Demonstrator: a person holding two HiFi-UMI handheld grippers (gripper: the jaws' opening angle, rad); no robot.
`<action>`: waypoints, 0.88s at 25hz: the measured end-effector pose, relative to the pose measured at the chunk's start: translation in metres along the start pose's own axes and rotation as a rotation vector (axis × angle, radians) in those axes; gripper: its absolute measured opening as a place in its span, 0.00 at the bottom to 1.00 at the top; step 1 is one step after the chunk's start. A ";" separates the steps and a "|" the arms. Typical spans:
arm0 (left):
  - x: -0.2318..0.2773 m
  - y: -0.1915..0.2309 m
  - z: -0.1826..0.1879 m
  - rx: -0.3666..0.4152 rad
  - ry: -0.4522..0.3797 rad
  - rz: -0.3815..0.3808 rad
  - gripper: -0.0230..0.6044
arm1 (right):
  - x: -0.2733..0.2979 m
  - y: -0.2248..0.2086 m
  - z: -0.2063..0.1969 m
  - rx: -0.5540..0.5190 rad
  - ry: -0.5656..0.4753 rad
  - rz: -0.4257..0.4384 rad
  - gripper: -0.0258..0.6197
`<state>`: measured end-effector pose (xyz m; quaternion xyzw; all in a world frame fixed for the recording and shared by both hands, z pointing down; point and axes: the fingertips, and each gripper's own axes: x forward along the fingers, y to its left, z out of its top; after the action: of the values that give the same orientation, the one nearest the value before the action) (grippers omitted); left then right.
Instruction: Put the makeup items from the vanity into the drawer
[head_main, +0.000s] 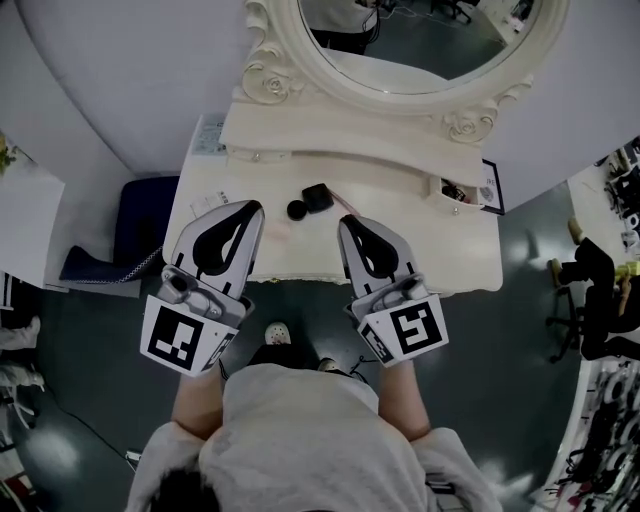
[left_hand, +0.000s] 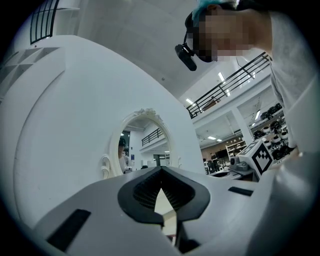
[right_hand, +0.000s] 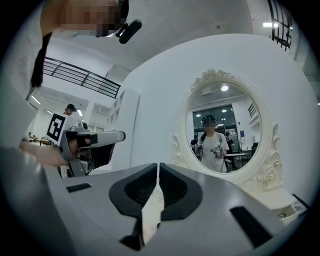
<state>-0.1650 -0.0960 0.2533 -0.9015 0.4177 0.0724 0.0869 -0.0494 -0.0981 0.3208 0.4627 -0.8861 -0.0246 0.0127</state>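
The makeup items are lying on the vanity's worktop (head_main: 400, 172), near its front edge: a small black compact (head_main: 316, 195) and a round black piece (head_main: 297, 210) just beside it, with a thin pinkish stick that I cannot identify close by. They are sitting between the two tool tips, within easy reach, and neither is being touched. The drawer (head_main: 462, 192) is standing open at the right end of the worktop, with something dark and red already inside, so it looks ready to take the rest. The left tool (head_main: 252, 208) is hovering just left of the items and the right tool (head_main: 349, 222) just right of them. Each is clenched on nothing, its jaws meeting at the tips in its own gripper view, so judging by this, no pickup is under way yet and a tool will need to spread before gripping. Both forearms are reaching forward side by side from the person's body, the tools pointing roughly level toward the oval mirror (right_hand: 224, 131).
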 end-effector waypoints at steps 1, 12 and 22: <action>0.001 0.004 -0.002 -0.001 0.001 -0.008 0.06 | 0.005 0.001 -0.003 0.001 0.007 -0.004 0.08; 0.010 0.037 -0.025 -0.025 0.014 -0.101 0.06 | 0.049 0.008 -0.040 0.020 0.120 -0.051 0.08; 0.008 0.045 -0.061 -0.055 0.119 -0.147 0.06 | 0.073 0.012 -0.096 0.089 0.298 -0.022 0.08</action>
<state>-0.1906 -0.1434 0.3070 -0.9345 0.3526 0.0235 0.0420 -0.0966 -0.1542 0.4170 0.4708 -0.8696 0.0832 0.1233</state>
